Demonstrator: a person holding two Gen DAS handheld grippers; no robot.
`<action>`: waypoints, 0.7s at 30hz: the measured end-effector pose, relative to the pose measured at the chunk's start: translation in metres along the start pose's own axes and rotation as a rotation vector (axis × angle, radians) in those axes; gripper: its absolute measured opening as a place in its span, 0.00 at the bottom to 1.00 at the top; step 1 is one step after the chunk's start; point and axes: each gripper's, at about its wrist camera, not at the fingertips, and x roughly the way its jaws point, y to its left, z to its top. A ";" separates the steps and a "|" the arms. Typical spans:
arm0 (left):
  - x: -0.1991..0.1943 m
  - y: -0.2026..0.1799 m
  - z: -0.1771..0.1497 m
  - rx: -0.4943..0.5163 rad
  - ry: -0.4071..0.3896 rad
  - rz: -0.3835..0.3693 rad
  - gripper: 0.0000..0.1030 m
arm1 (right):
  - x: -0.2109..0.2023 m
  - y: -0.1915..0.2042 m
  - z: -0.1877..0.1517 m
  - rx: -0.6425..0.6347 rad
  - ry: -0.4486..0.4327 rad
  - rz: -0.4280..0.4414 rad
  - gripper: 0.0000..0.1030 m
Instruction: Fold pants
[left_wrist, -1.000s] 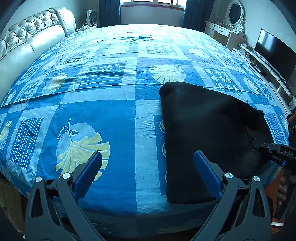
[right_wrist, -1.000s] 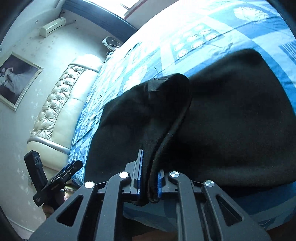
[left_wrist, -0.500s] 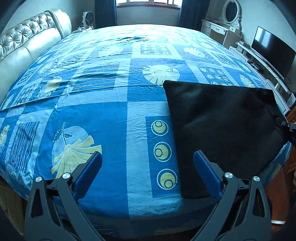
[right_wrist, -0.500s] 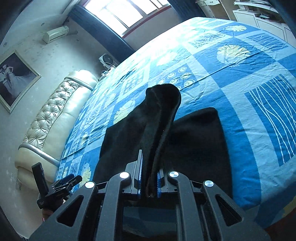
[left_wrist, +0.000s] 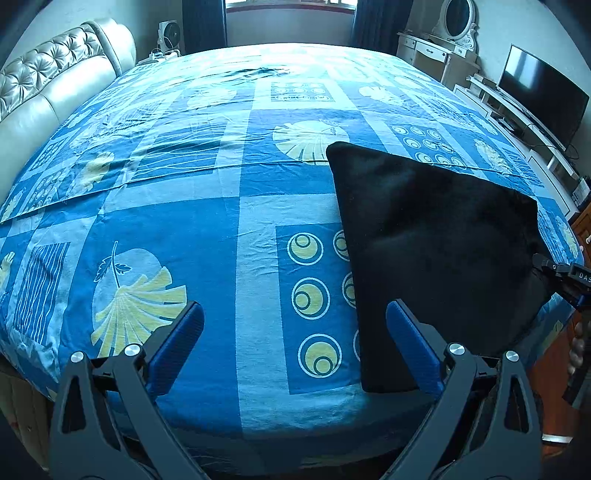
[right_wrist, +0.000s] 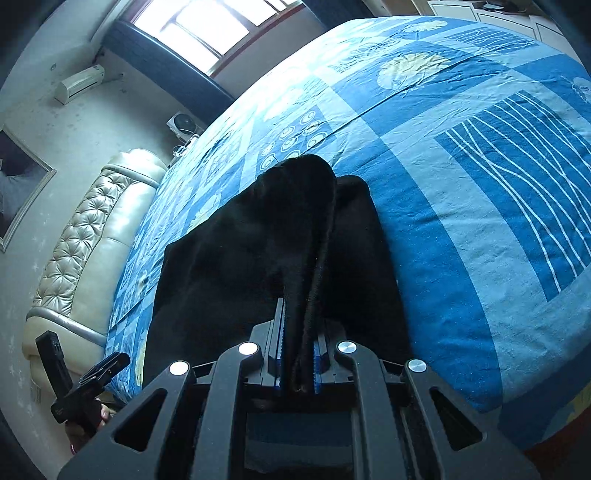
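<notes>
The black pants (left_wrist: 432, 240) lie folded on the blue patterned bed sheet (left_wrist: 207, 229), at the right near the bed's front edge. My left gripper (left_wrist: 295, 343) is open and empty, low over the front edge, its right finger beside the pants' near left corner. My right gripper (right_wrist: 299, 354) is shut on a raised edge of the pants (right_wrist: 295, 229) and holds it lifted off the bed. It also shows in the left wrist view (left_wrist: 565, 277) at the pants' right corner.
A padded cream headboard (left_wrist: 55, 85) runs along the left. A TV (left_wrist: 539, 96) and a white dresser with mirror (left_wrist: 447, 48) stand at the right. A window (right_wrist: 218, 29) and a fan (left_wrist: 170, 37) are at the far end.
My right gripper has pulled the pants' edge up and to the right, drawing the cloth taut and flatter. The pants have slid right on the sheet. My left gripper stays open.
</notes>
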 end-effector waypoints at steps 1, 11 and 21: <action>0.001 0.000 0.000 -0.002 0.002 -0.001 0.96 | 0.000 -0.001 0.001 0.001 -0.001 0.001 0.11; 0.004 -0.003 -0.003 -0.002 0.013 -0.015 0.96 | -0.002 0.009 -0.001 -0.039 -0.014 -0.053 0.11; 0.014 -0.004 -0.007 -0.035 0.055 -0.092 0.96 | -0.004 0.001 -0.001 -0.029 -0.023 -0.055 0.11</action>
